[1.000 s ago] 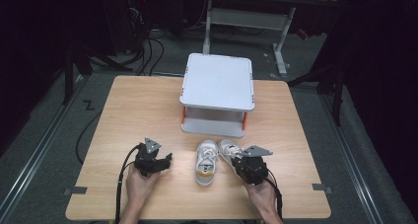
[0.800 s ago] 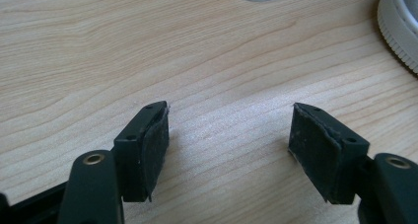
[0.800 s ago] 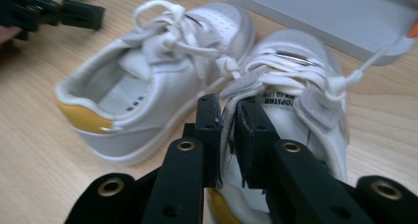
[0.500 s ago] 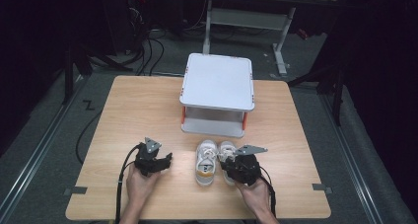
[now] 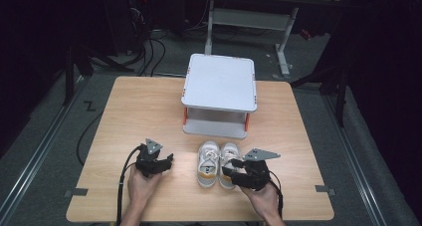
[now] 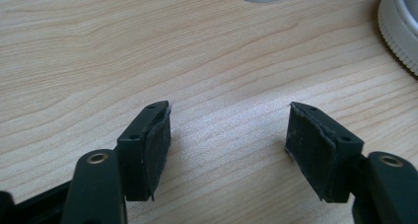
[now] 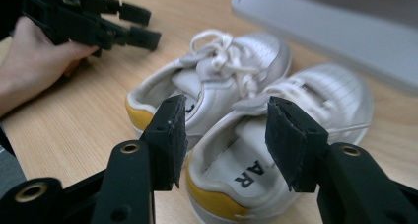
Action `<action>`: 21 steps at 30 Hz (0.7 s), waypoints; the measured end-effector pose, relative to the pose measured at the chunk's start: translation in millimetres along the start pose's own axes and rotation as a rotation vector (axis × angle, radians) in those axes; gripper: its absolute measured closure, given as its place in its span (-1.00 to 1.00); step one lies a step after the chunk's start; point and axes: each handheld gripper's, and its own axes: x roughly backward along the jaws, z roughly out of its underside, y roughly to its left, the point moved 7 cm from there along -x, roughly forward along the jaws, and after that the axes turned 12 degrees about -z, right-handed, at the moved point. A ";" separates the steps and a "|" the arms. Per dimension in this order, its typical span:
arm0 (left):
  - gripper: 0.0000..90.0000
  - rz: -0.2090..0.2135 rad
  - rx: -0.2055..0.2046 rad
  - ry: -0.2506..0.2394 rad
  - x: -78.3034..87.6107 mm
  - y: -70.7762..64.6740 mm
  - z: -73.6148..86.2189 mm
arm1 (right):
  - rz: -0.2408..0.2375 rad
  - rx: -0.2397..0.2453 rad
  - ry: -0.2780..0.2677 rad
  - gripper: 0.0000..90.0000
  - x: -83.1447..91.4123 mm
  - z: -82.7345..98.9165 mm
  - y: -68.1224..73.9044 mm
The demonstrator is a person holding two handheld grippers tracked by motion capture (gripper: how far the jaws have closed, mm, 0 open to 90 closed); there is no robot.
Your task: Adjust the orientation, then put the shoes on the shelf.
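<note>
The right tool (image 7: 222,137) is held with its jaws spread wide, astride the heel collar of the nearer shoe (image 7: 276,150), nothing yet gripped. The second shoe (image 7: 217,81) lies touching it, just beyond. The left tool (image 6: 229,145), equally wide and empty, is poised over bare surface (image 6: 98,46). If closed off-centre, both collars could be pinched, or the heel nudged away.

The high view looks forward and down from above the near edge of the light wooden table (image 5: 149,111), taking in its whole top and the floor beyond. The left gripper view sits very close above the bare wood, angled down. The right gripper view looks low along the table at the pair of white, yellow-heeled sneakers (image 7: 256,115), which the high view shares (image 5: 217,162).
</note>
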 end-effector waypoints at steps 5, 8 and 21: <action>-0.27 -0.001 0.000 0.000 0.0 -0.3 0.0 | 0.035 0.018 -0.058 0.10 18.9 -1.0 -9.8; -0.28 0.006 0.004 0.000 0.1 0.0 0.0 | 0.068 -0.015 -0.130 0.09 34.2 2.5 -28.6; -0.35 0.006 0.001 0.006 0.3 -0.2 0.7 | 0.338 -0.111 -0.083 0.02 48.5 45.7 -133.5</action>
